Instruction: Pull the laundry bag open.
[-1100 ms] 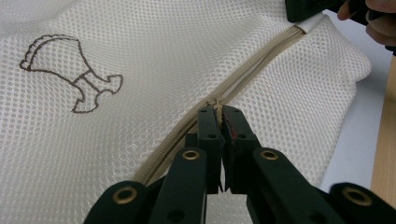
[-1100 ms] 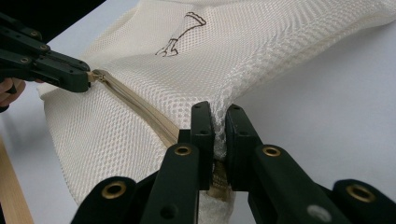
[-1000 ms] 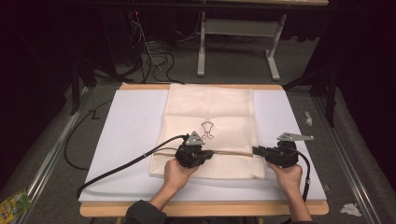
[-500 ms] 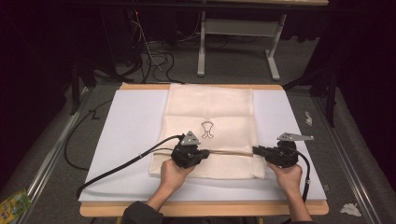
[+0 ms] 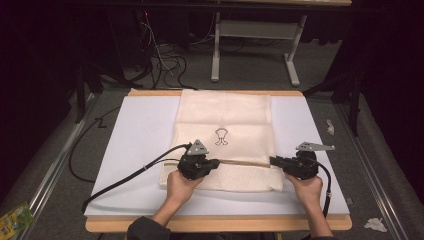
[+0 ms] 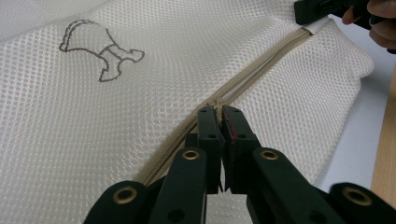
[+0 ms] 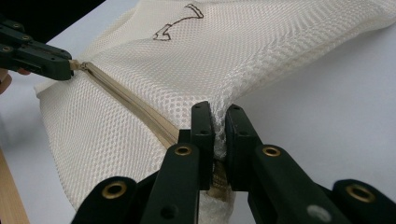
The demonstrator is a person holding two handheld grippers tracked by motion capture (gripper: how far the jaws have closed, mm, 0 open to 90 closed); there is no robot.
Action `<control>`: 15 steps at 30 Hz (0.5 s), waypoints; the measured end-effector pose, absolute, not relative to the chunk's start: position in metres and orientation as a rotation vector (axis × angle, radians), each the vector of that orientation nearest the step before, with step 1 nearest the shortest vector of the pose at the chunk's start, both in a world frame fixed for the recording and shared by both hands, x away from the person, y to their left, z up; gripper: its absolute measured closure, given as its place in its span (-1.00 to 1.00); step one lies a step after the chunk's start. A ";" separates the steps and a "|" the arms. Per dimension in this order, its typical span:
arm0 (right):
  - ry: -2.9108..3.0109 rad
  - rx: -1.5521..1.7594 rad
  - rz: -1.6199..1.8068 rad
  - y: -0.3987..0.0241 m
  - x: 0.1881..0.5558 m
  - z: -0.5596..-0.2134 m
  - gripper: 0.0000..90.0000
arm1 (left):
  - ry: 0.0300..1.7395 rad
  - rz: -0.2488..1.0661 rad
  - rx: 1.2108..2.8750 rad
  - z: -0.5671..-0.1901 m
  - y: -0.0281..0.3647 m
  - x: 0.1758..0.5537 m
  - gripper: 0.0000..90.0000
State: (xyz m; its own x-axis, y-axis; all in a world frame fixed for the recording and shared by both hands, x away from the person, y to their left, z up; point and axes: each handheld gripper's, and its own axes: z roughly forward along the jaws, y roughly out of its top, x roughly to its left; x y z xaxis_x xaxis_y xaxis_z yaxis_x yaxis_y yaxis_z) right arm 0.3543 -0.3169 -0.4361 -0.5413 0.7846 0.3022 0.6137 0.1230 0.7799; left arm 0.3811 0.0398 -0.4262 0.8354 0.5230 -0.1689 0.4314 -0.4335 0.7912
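Observation:
A cream mesh bag [image 5: 225, 112] with a small dark outline drawing [image 5: 222, 136] lies flat on the white mat. Its tan zipper [image 5: 245, 162] runs across the near part, stretched between the two grippers. My left gripper [image 5: 216, 162] is shut on the zipper pull [image 6: 217, 103], with the zipper [image 6: 266, 65] running off toward the other gripper [image 6: 306, 13]. My right gripper [image 5: 274, 161] is shut on the mesh at the bag's right end [image 7: 218, 105]. In the right gripper view the zipper [image 7: 126, 100] leads to the left gripper [image 7: 69, 66].
The white mat [image 5: 135, 145] covers a wooden table whose near edge [image 5: 215, 224] shows below the hands. A black cable [image 5: 125, 177] trails left from the left gripper. Floor cables [image 5: 165, 62], a metal stand [image 5: 250, 30], crumpled paper [image 5: 374, 224] and a green packet [image 5: 15, 220] surround the table.
My left gripper has slid slightly to the left along the zipper line with the pull in it. The right gripper has held its place.

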 end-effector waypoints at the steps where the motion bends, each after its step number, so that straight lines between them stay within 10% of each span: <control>1: 2.209 1.396 1.386 -0.317 0.354 -0.436 0.89 | 0.699 0.127 2.087 -0.426 0.040 0.381 0.93; 15: 2.211 1.388 1.375 -0.316 0.355 -0.434 0.89 | 0.723 0.144 2.071 -0.424 0.055 0.380 0.93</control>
State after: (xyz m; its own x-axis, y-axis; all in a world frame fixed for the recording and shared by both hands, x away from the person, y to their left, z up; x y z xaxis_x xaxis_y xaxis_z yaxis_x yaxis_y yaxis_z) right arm 0.3547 -0.3164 -0.4342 -0.5429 0.7873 0.2923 0.6103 0.1308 0.7813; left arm 0.3796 0.0552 -0.4243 0.8217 0.5446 -0.1682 0.4386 -0.4157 0.7968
